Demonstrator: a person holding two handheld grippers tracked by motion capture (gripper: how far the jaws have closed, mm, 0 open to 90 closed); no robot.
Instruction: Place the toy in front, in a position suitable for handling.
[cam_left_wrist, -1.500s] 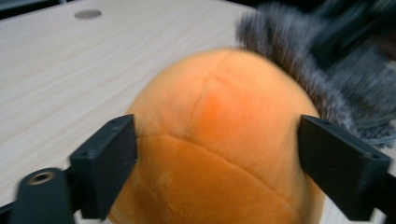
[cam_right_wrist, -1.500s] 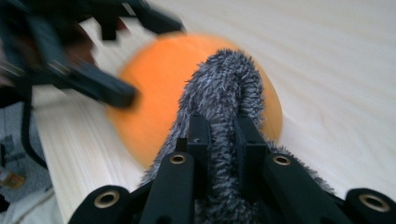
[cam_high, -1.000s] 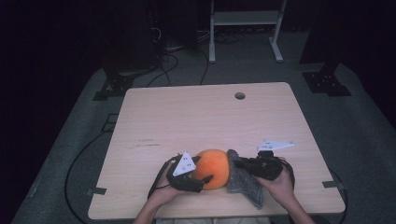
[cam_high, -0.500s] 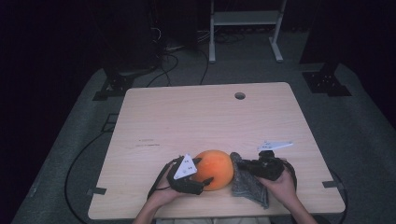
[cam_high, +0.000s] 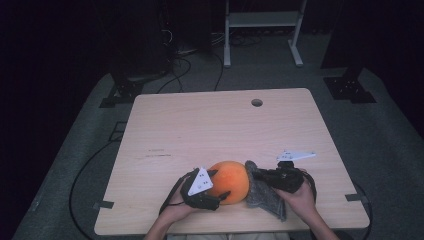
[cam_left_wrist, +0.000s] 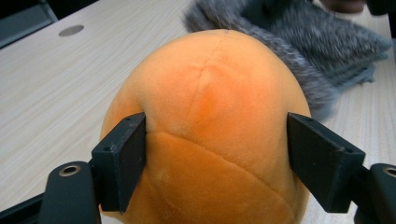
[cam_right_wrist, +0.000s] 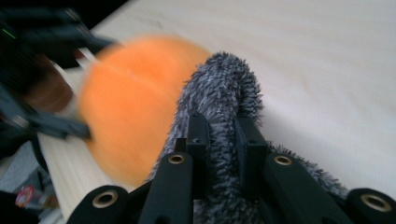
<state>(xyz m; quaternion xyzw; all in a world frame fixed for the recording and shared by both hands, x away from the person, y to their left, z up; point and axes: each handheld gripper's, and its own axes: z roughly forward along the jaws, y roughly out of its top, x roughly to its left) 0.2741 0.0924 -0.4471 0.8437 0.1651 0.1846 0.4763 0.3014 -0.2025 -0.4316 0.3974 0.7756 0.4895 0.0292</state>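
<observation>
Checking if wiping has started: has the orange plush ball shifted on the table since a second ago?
No. The orange plush ball sits at the same spot relative to the table's near edge and cable hole.

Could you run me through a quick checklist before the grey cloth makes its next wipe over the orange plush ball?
1. Left gripper clamped on the orange plush ball, pads pressing both sides: ok.
2. Right gripper pinching a fold of the grey cloth: ok.
3. Cloth touching the ball's side: ok, in the high view.
4. Ball resting on the table: ok.
5. Cloth's loose end free of the right hand: cannot tell.
</observation>
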